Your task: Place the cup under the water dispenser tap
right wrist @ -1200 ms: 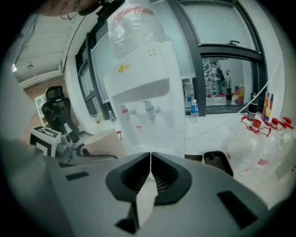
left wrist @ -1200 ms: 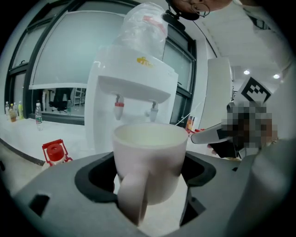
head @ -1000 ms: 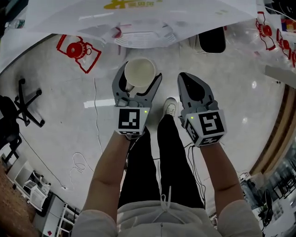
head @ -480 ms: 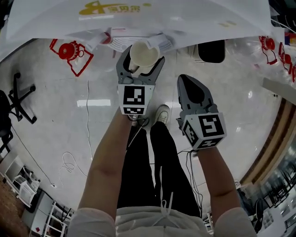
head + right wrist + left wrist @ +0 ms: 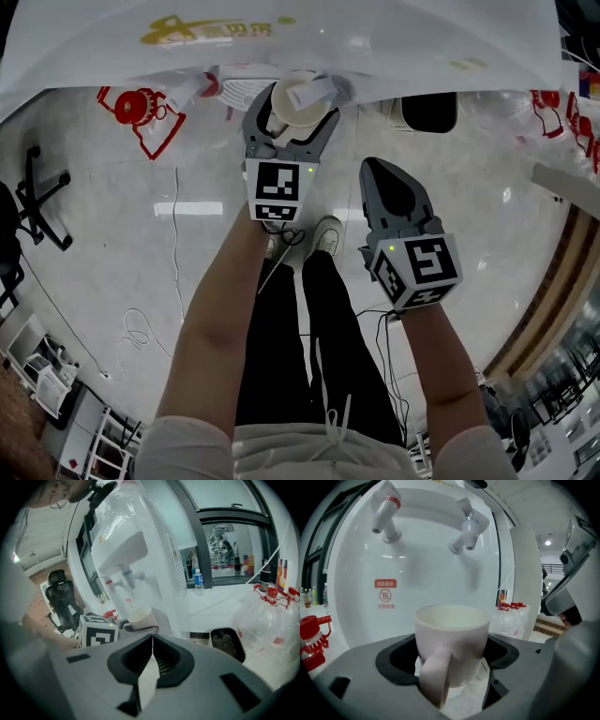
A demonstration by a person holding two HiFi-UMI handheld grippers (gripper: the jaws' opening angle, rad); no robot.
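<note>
At far left in the head view, a black office chair (image 5: 37, 202) stands on the glossy floor (image 5: 112, 281). Nearer the middle, a clear bottle with a red handle (image 5: 141, 111) sits by the foot of the white water dispenser (image 5: 281, 37), and a thin cable (image 5: 174, 220) trails across the floor below it.

Next comes the left gripper (image 5: 289, 120), held out in front of the dispenser. Its jaws stand wide and clasp a white cup (image 5: 452, 634), one jaw pressing each side of the body. The cup is upright, and its handle (image 5: 436, 677) points back towards the gripper's own camera. In the left gripper view it sits below two taps. The tap with a red band (image 5: 385, 515) is up and to the left, and the plain tap (image 5: 466, 527) is almost straight above the rim. From above, a white tap overlaps the cup's mouth. A small red warning label (image 5: 385, 594) shows on the dispenser's front, behind the cup. Whether the cup rests on anything cannot be told.

Below the cup are the person's dark trouser legs and a white shoe (image 5: 326, 234). The right gripper (image 5: 384, 178) hangs beside the left one, lower and well clear of the dispenser, its jaws closed together with nothing between them.

Further right, a dark bin (image 5: 428, 105) stands against the dispenser's side. More clear bottles with red handles (image 5: 553, 103) lie at the far right.
</note>
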